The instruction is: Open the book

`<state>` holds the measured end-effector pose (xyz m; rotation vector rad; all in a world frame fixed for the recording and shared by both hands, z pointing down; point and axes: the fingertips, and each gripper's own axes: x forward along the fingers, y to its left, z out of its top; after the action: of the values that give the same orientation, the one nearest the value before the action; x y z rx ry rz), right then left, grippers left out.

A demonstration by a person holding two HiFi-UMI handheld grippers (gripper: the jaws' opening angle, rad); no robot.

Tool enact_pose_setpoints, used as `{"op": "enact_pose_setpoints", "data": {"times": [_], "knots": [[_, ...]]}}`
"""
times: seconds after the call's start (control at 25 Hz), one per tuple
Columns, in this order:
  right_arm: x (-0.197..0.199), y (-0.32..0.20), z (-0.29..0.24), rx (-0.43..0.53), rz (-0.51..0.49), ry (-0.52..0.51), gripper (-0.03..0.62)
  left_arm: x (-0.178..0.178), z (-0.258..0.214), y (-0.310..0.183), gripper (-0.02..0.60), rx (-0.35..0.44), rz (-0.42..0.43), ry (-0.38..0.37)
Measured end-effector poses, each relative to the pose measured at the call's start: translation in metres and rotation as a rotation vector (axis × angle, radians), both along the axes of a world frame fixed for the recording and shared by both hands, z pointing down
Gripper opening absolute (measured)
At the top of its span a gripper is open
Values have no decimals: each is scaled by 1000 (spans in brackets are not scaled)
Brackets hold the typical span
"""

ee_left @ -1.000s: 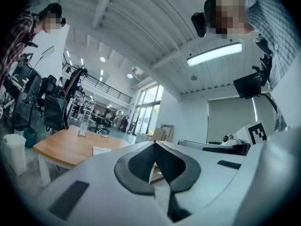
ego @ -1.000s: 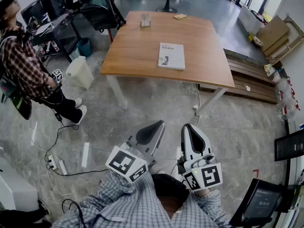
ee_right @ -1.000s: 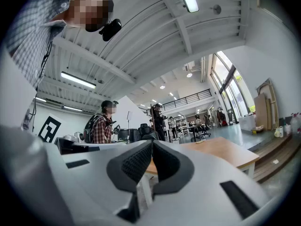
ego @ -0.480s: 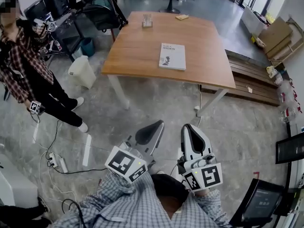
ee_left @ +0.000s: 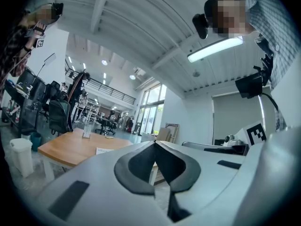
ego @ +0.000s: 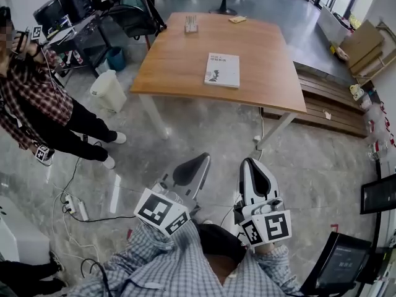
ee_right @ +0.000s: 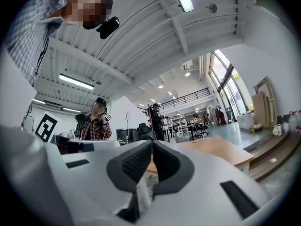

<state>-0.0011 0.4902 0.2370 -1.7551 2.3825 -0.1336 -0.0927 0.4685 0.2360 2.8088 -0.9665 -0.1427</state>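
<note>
A white closed book (ego: 223, 70) lies flat on the wooden table (ego: 185, 73), far ahead of both grippers. In the left gripper view the book (ee_left: 107, 150) shows as a thin white slab on the table top (ee_left: 66, 149). My left gripper (ego: 201, 159) is held low over the floor, well short of the table, with its jaws shut and nothing between them (ee_left: 154, 144). My right gripper (ego: 249, 162) hangs beside it, pointing at the table (ee_right: 214, 149), with its jaws also together and empty (ee_right: 152, 143).
A person in a plaid shirt (ego: 31, 98) stands at the left holding marker cubes. A white bin (ego: 108, 90) sits by the table's left leg. Cables and a power strip (ego: 73, 210) lie on the floor. Wooden pallets (ego: 328, 107) and cardboard (ego: 359, 45) are at the right. A small holder (ego: 190, 25) stands at the table's far end.
The person at the left has stepped and raised their arms. Both grippers have stayed nearly where they were; the right one has shifted slightly.
</note>
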Motion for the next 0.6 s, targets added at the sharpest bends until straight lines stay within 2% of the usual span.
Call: {"op": "enact_pose_setpoints", "data": {"times": [0.32,0.6], "knots": [[27,2,10,-9,12,-18,26,17,7,1,-2,0,-19,-3],[29,-29,16,-17,3,-16,26,22,14,-32,-2,-8,-21,-3]]}}
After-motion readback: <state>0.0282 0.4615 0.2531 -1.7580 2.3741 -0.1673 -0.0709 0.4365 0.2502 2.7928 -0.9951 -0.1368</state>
